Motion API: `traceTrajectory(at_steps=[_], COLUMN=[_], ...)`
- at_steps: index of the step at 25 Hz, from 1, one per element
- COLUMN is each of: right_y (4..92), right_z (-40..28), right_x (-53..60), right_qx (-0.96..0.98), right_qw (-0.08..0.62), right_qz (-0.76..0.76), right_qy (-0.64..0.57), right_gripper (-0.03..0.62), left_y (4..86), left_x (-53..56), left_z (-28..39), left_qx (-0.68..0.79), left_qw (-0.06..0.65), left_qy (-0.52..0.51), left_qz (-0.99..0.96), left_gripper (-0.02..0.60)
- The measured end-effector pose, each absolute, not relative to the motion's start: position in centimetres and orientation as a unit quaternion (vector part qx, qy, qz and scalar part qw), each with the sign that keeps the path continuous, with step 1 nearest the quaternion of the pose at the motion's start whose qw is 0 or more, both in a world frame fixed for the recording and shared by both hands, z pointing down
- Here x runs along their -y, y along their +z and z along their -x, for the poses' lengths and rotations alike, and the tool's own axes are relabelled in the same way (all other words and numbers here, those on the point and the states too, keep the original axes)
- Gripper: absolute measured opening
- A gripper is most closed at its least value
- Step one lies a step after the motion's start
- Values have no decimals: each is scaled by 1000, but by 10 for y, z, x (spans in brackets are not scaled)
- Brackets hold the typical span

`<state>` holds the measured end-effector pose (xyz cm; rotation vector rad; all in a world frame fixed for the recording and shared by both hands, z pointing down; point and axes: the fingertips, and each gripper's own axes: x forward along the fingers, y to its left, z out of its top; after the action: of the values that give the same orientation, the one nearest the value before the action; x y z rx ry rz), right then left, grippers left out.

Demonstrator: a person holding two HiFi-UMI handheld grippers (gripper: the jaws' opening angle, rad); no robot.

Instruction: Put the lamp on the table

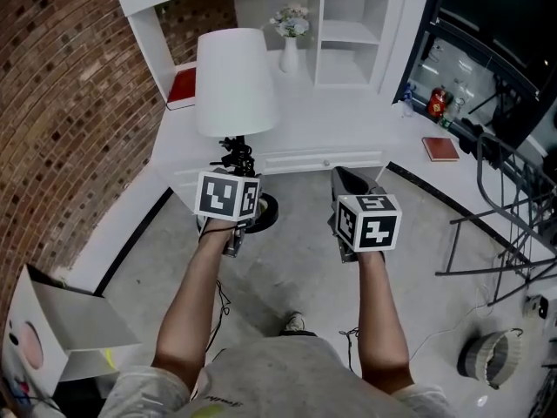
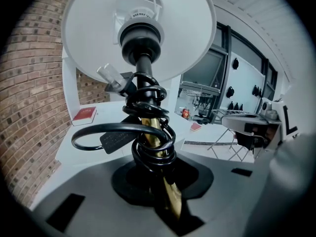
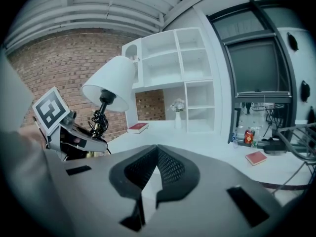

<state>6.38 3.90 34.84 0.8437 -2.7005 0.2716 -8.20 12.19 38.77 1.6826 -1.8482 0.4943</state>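
Left gripper [image 2: 164, 181]: jaws clamped on brass stem [image 2: 170, 194] below wound cord [image 2: 118, 130], probably to carry the lamp [image 1: 233, 81] upright. Lamp: held above the floor, not yet over the white table [image 1: 348, 129]. Right gripper [image 3: 157, 149]: jaws closed, empty.

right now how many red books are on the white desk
2. One thin red book lies at the white desk's left end beside the brick wall; the other red book lies on the desk's right wing. The white lampshade may hide more.
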Motion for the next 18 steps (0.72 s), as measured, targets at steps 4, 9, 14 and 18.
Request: traceTrajectory(at_steps=[4,9,14,18], right_y=[351,356,359,359], right_z=[-67,-67,-70,-70], right_x=[-20,-4,12,22], right_qx=[942,943,944,945], right_qw=[151,155,156,156], right_qz=[-286,-280,-276,-272], right_qy=[94,92,93,93], right_gripper=[5,5,5,5], left_y=[389,394,396,397], left_x=[-104,-88,-72,-63], left_z=[77,77,73,70], left_qx=[698,700,701,702], left_qw=[293,298,297,297], left_qy=[185,187,187,188], left_qz=[-627,-622,-620,-620], left_gripper=[78,78,78,78])
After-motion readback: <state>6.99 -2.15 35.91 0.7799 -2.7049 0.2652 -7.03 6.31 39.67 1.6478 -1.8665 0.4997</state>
